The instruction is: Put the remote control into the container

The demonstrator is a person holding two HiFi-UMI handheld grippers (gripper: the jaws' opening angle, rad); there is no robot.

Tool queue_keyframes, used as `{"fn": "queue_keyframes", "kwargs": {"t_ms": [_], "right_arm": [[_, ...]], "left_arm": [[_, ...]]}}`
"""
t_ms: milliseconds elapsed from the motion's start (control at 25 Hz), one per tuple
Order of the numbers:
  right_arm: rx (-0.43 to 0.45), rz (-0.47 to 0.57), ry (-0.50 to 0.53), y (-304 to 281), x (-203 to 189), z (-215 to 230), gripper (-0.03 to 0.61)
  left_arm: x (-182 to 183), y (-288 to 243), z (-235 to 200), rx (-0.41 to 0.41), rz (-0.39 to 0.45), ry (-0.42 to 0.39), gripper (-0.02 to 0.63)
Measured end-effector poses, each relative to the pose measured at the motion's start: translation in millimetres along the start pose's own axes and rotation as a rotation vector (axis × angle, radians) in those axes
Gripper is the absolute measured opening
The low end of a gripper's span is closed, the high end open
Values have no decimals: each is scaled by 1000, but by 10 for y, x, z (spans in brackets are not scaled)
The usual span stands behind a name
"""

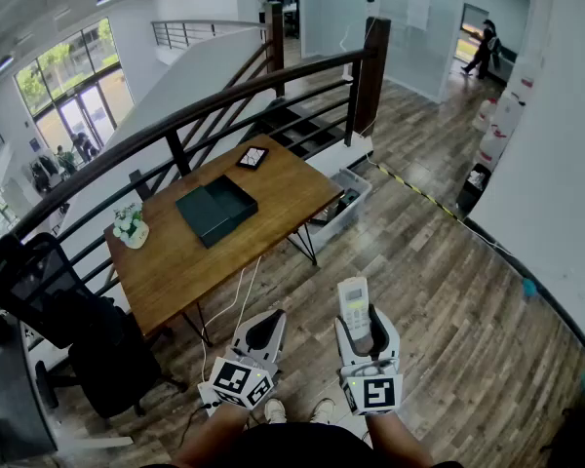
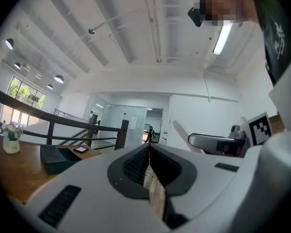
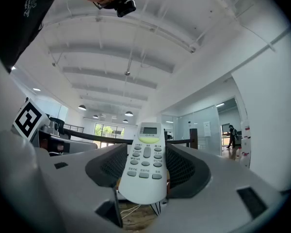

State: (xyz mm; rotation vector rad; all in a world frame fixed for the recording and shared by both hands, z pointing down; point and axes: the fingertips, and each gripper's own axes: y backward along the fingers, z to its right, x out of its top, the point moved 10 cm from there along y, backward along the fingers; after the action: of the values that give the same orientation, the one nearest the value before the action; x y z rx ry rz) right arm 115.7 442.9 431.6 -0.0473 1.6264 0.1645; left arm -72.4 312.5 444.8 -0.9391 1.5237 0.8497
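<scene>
A white remote control (image 1: pixel 354 305) with grey buttons stands up between the jaws of my right gripper (image 1: pixel 359 324), which is shut on its sides. In the right gripper view the remote control (image 3: pixel 146 165) fills the gap of the right gripper (image 3: pixel 146 148), screen end pointing away. My left gripper (image 1: pixel 264 331) hangs beside it, shut and empty; its jaws meet in a thin line in the left gripper view (image 2: pixel 149 152). The container (image 1: pixel 215 210), a dark green open tray, lies on the wooden table (image 1: pixel 175 261) well ahead of both grippers. The container (image 2: pixel 56 157) also shows low at the left.
On the table sit a small white flower vase (image 1: pixel 130 226) and a black-framed device (image 1: pixel 252 157). A black office chair (image 1: pixel 78 330) stands at the left. A clear plastic bin (image 1: pixel 349 201) lies under the table's far end. A dark railing (image 1: pixel 224 96) runs behind the table.
</scene>
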Motion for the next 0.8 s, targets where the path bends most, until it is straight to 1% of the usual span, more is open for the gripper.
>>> {"fn": "queue_keyframes", "kwargs": {"t_ms": [360, 440, 560, 680, 800], "right_arm": [[30, 44, 18, -163, 130, -273, 252], [36, 73, 12, -186, 189, -337, 252], [31, 147, -9, -229, 332, -439, 252], [58, 156, 15, -251, 433, -517, 252], [75, 181, 16, -269, 513, -576, 252]], "left_arm": [[-9, 163, -255, 13, 6, 3, 9], [-6, 174, -287, 8, 6, 6, 9], [53, 174, -319, -8, 17, -12, 9], [126, 187, -365, -10, 34, -33, 9], [160, 217, -409, -2, 42, -40, 9]]}}
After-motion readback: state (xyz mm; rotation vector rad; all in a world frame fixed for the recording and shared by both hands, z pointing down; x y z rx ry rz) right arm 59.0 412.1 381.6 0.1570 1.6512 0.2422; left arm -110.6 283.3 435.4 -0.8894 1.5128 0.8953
